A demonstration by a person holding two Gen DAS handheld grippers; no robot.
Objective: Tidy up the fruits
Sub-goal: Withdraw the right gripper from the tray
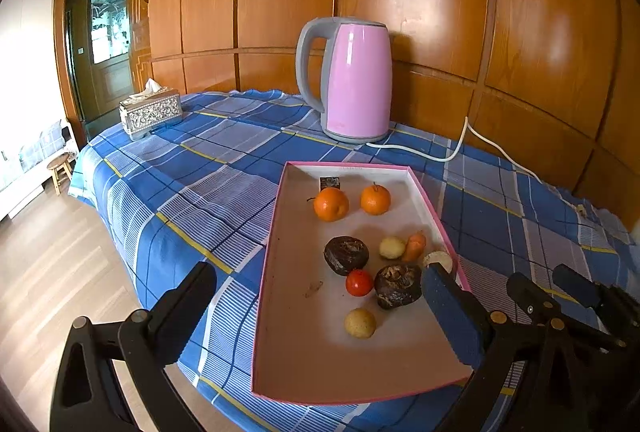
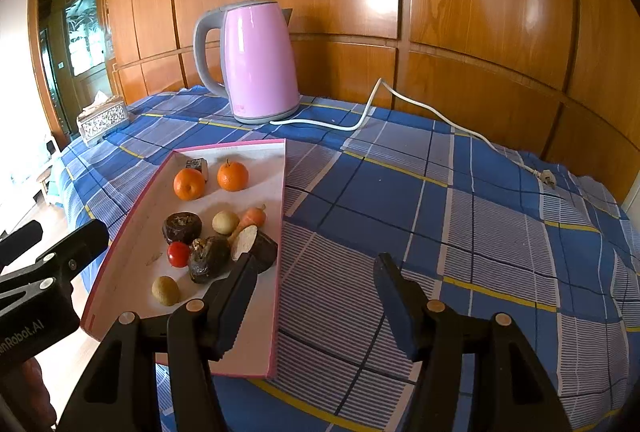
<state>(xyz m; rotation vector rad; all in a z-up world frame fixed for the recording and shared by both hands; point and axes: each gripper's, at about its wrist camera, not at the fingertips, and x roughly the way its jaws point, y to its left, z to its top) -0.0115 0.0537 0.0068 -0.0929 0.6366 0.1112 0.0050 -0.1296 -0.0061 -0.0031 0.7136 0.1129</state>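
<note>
A pink-rimmed tray (image 1: 288, 332) (image 2: 128, 272) lies on the blue checked cloth. In it are two oranges (image 1: 331, 204) (image 2: 189, 184), two dark round fruits (image 1: 346, 255) (image 2: 182, 227), a small red tomato (image 1: 359, 282) (image 2: 178, 254), two yellowish round fruits (image 1: 360, 322) (image 2: 165, 290), a carrot (image 1: 415, 245) (image 2: 253, 217) and a pale cut piece (image 2: 244, 242). My left gripper (image 1: 320, 306) is open and empty, straddling the tray's near end. My right gripper (image 2: 316, 292) is open and empty over the tray's right edge and the cloth.
A pink electric kettle (image 1: 352, 80) (image 2: 256, 64) stands at the back, its white cord (image 2: 372, 100) trailing right to a plug (image 2: 547, 178). A silver tissue box (image 1: 151, 110) sits at the table's far left corner. Wooden panelling runs behind; the floor drops off left.
</note>
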